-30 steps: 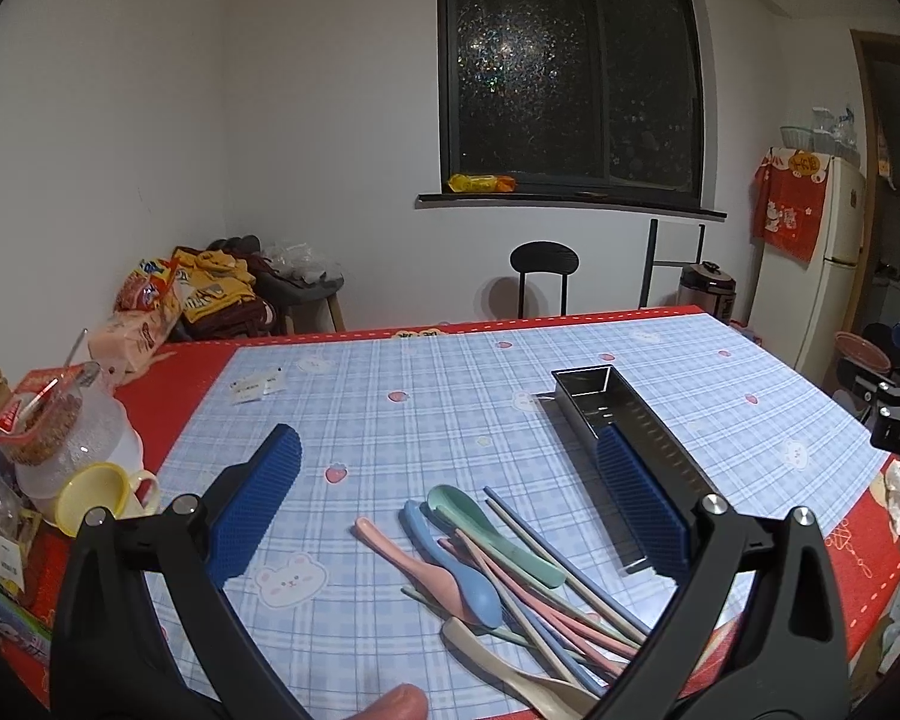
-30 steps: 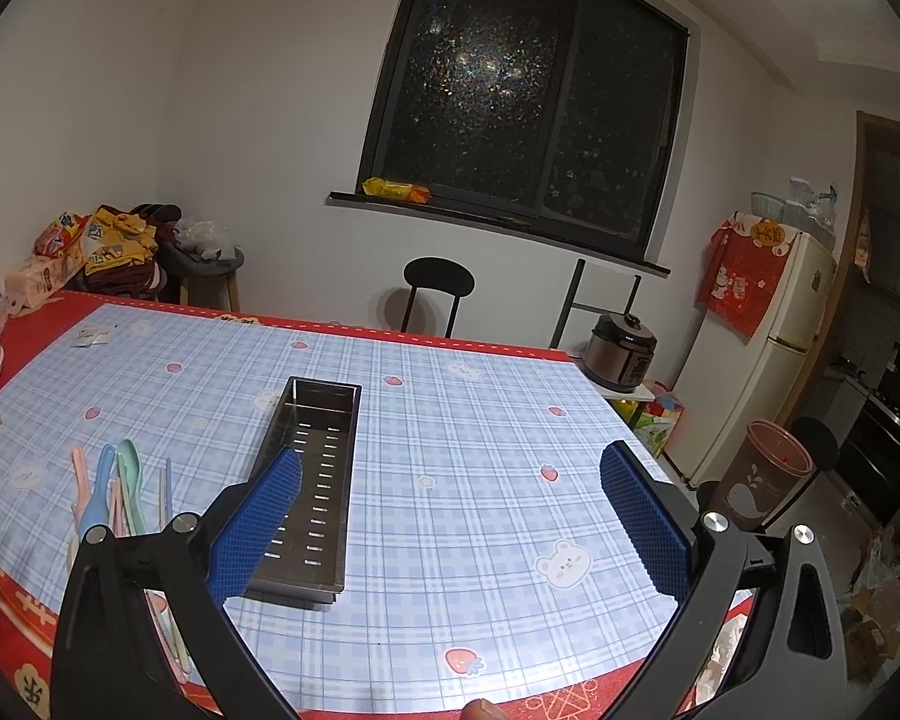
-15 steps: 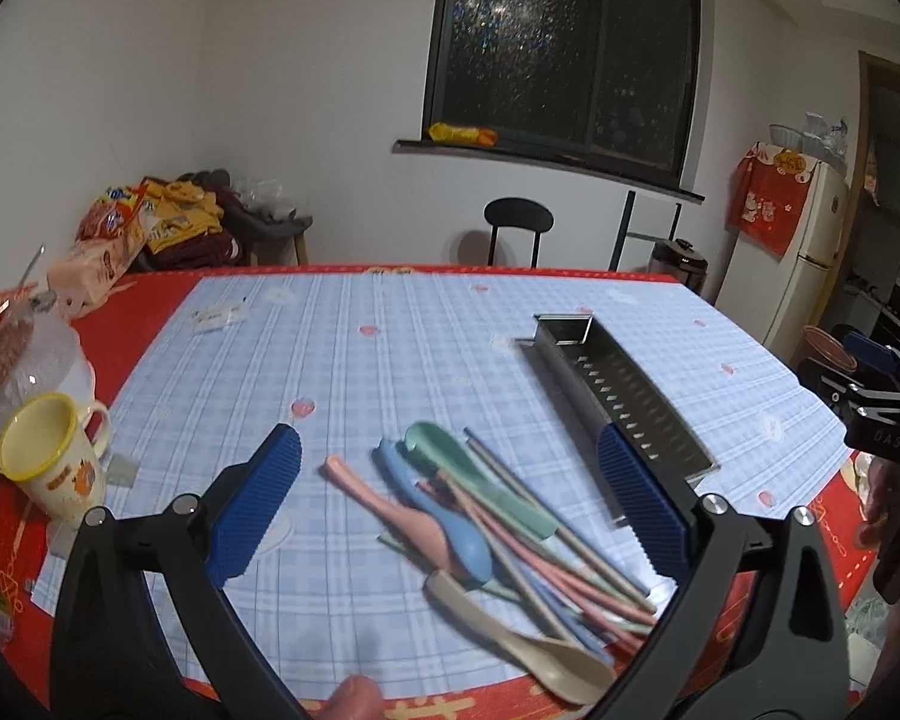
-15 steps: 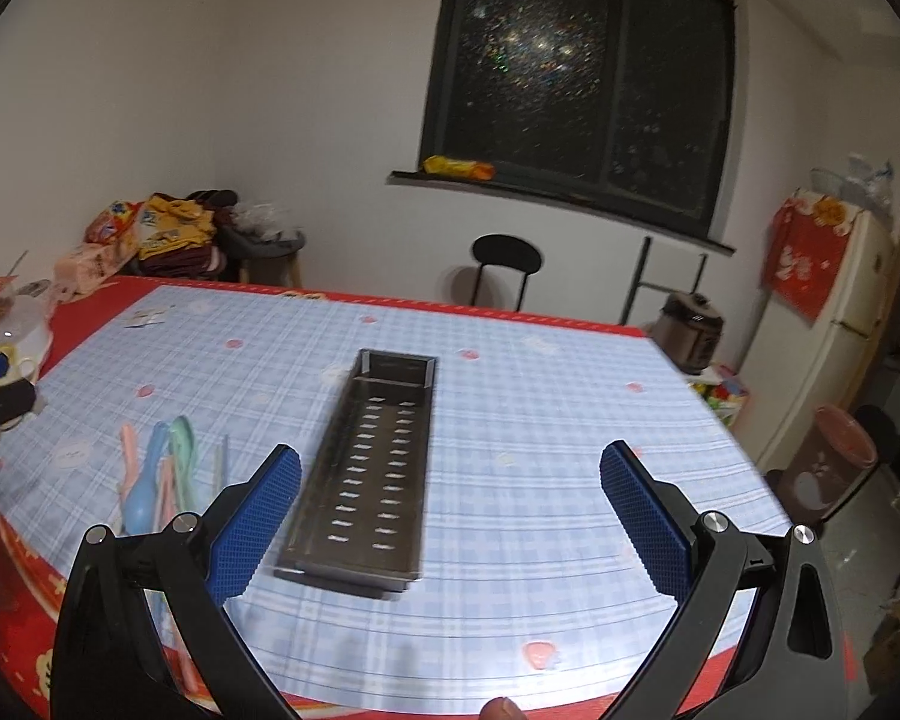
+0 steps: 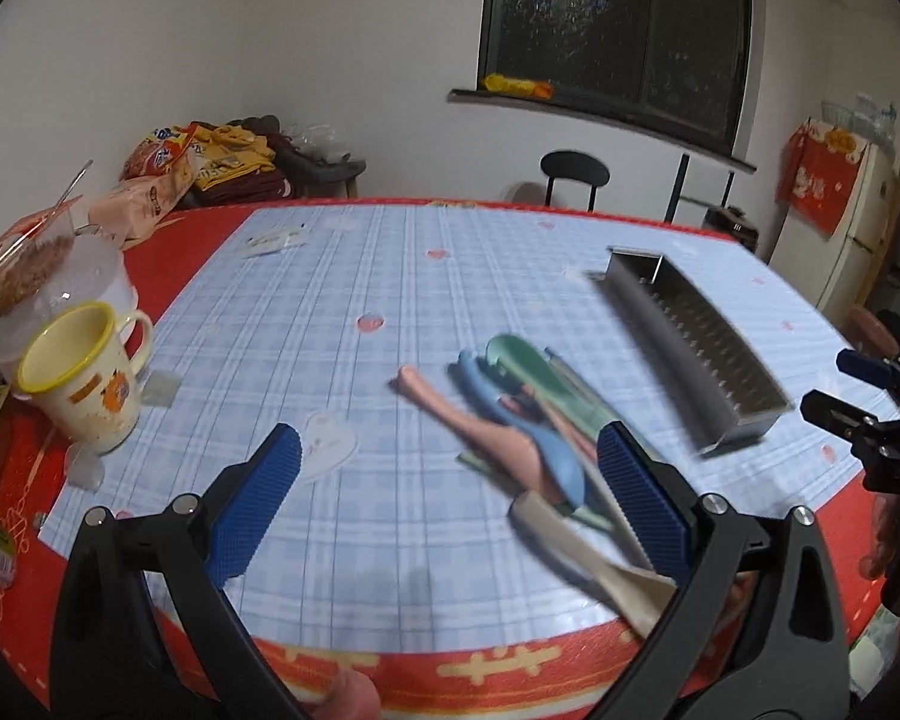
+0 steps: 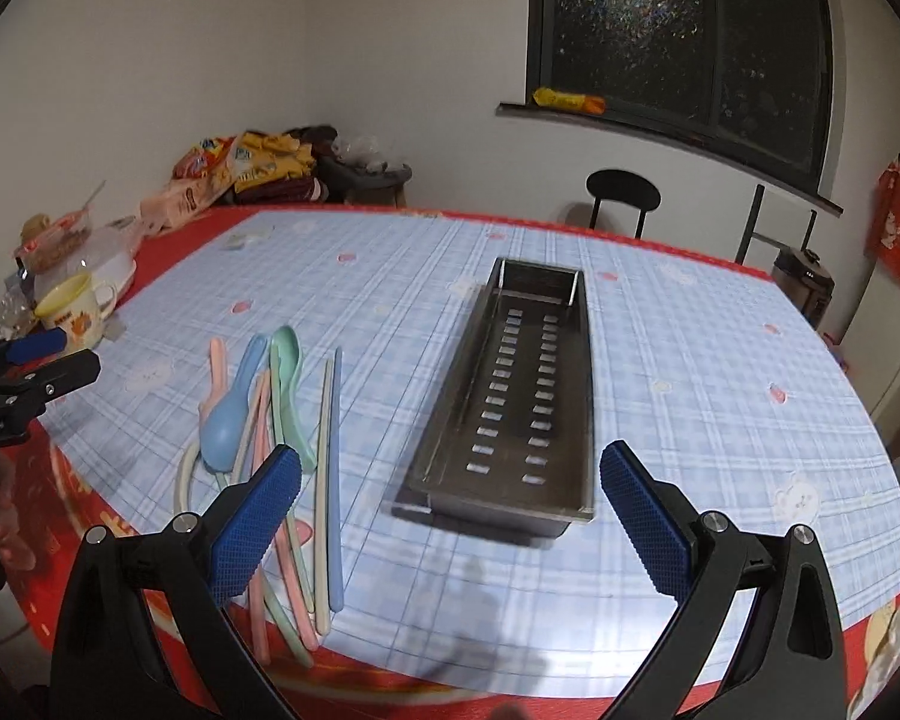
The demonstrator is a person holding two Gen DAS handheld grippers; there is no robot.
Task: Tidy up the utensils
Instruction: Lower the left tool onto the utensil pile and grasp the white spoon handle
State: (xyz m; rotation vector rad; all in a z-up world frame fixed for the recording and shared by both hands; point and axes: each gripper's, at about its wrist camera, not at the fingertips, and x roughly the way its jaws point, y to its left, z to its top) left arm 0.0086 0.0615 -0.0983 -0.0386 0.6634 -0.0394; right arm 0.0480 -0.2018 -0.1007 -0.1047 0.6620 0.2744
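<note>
Both grippers, left gripper and right gripper, hover wide apart, empty. Utensils lie heaped on the desk, left of the bare metal tray. Judged: approach step; next, grasp one utensil.

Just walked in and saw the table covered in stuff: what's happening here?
A person holds a claw in each hand over a checked blue tablecloth. Both the left claw and the right claw are open and hold nothing. The pastel plastic spoons and chopsticks lie loose beside the perforated steel tray, which has nothing in it yet.
</note>
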